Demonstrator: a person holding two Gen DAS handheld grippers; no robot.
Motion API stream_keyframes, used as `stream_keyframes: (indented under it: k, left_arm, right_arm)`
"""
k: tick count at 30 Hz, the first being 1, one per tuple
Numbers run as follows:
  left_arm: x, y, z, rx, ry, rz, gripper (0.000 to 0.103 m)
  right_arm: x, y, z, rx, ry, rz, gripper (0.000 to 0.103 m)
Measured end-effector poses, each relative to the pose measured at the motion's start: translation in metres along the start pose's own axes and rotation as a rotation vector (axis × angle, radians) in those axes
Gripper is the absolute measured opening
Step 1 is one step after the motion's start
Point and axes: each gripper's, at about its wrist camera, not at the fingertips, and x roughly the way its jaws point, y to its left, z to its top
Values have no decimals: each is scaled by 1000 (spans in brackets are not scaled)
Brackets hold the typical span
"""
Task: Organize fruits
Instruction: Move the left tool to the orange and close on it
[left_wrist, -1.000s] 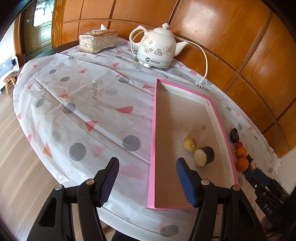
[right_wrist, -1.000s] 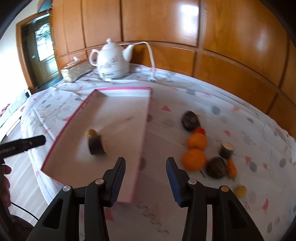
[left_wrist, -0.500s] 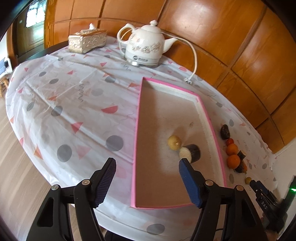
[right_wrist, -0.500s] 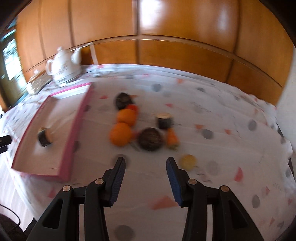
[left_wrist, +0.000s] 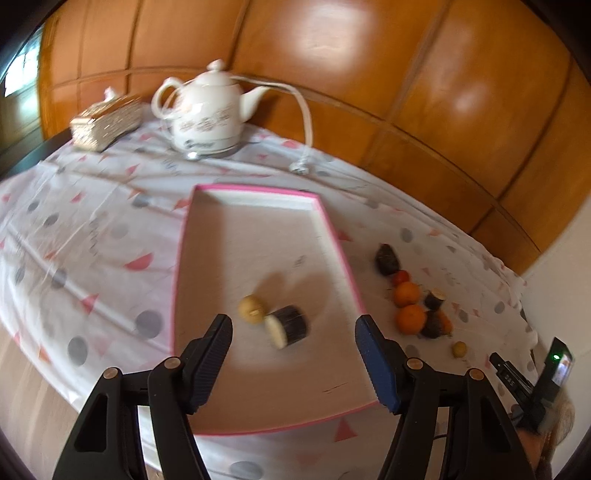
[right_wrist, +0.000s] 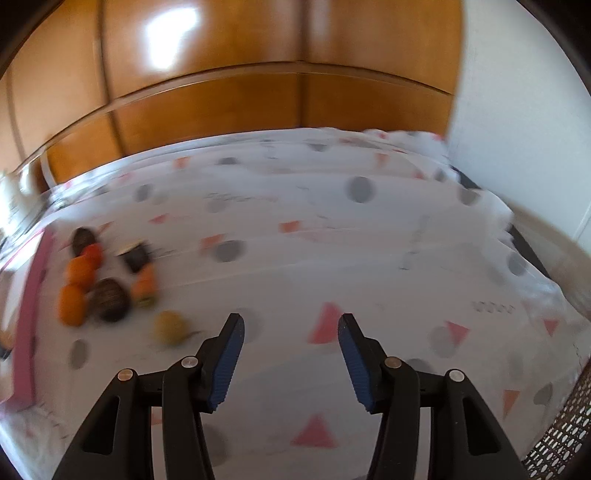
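Right hand-held gripper (right_wrist: 290, 356) swung past fruits (right_wrist: 107, 284).

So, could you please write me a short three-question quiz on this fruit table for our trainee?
1. True or false: the pink-edged tray already holds two items.
2. Which is open? A) only the left gripper B) only the right gripper C) both
3. Fill in: the white teapot stands beyond the tray's ____ end.

Key: 1 true, a small yellow fruit and a dark cut piece; 2 C, neither holds anything; 3 far.
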Motion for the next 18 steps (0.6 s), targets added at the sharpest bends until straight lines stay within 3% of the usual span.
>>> stream_keyframes:
  k: [8,18]
  left_arm:
    - [19,-59,7,160,33,-71,56]
    - [60,-116,-1,284,127,-113,55]
  right_arm:
    - [23,-44,-7,97,20,-130,54]
    - [35,-87,-12,242,30,-227,56]
